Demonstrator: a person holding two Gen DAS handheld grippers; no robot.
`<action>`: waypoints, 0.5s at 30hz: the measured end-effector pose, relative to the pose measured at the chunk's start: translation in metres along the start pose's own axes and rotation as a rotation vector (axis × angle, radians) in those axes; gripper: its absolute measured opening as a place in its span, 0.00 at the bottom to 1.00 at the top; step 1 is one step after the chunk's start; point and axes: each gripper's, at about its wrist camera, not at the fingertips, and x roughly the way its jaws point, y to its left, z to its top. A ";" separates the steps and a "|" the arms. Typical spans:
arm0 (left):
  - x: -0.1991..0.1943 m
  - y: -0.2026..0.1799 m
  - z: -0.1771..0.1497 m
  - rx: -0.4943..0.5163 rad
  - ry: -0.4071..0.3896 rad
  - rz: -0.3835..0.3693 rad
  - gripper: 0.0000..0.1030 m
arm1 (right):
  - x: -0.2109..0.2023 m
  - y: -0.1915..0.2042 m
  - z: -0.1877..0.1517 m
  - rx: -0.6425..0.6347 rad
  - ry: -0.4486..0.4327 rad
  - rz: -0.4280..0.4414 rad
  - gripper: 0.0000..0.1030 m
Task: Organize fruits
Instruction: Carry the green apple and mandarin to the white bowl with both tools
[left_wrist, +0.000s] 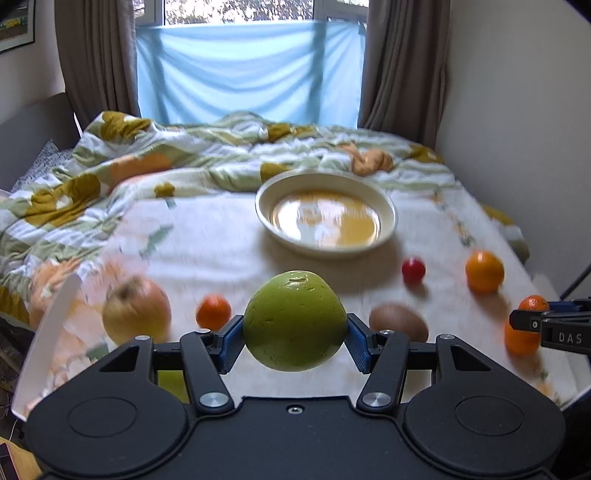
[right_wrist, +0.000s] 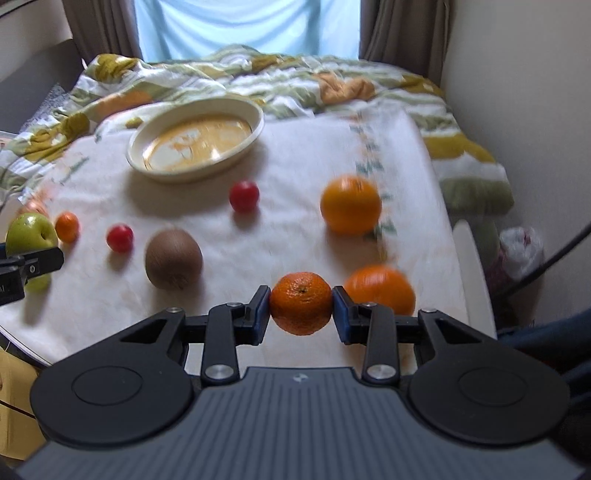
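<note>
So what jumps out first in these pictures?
A green apple clamped in the left gripper, and a mandarin clamped in the right gripper, both in the foreground. Behind them sits an empty cream bowl, with loose fruit scattered on the white cloth.

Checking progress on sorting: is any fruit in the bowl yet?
No, the bowl holds no fruit; only its glossy bottom shows.

Green apple (left_wrist: 293, 320), orange mandarin (right_wrist: 301, 302), brown kiwi (right_wrist: 173, 258), cream bowl (right_wrist: 258, 122).
</note>
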 end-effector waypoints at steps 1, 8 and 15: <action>-0.003 0.002 0.007 -0.004 -0.007 -0.001 0.60 | -0.003 0.000 0.006 -0.009 -0.009 0.002 0.49; -0.010 0.012 0.055 0.003 -0.066 0.000 0.60 | -0.019 0.004 0.051 -0.075 -0.060 0.046 0.49; 0.010 0.022 0.101 0.020 -0.077 -0.017 0.60 | -0.015 0.012 0.102 -0.129 -0.086 0.085 0.49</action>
